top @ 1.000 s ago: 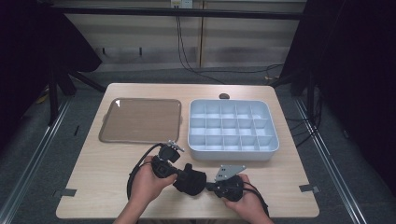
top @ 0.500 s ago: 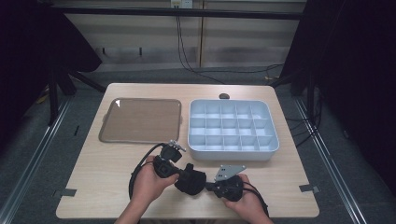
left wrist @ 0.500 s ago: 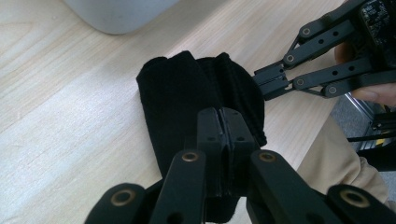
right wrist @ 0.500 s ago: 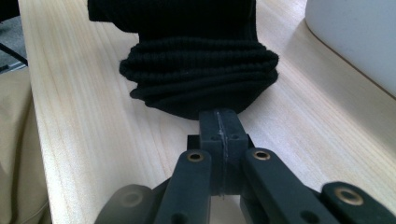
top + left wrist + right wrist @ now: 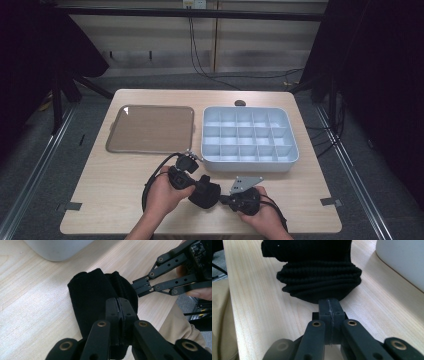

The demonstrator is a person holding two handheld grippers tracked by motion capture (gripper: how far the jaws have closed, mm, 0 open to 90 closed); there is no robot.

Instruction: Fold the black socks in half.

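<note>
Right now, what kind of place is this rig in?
Probably a lab or data-collection booth, not a home. A bare wooden table stands between dark curtains, with metal floor rails alongside and cables on the wall behind. On it lie a brown tray and a white divided bin.

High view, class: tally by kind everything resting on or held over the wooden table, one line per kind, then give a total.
Black folded fabric bundle: 1
Brown rectangular flat tray: 1
Pale blue plastic organiser box with a grid of compartments: 1
Small dark round object at the table's far edge: 1
Black hand-held two-jaw grippers, left gripper and right gripper: 2
Total: 6
</note>
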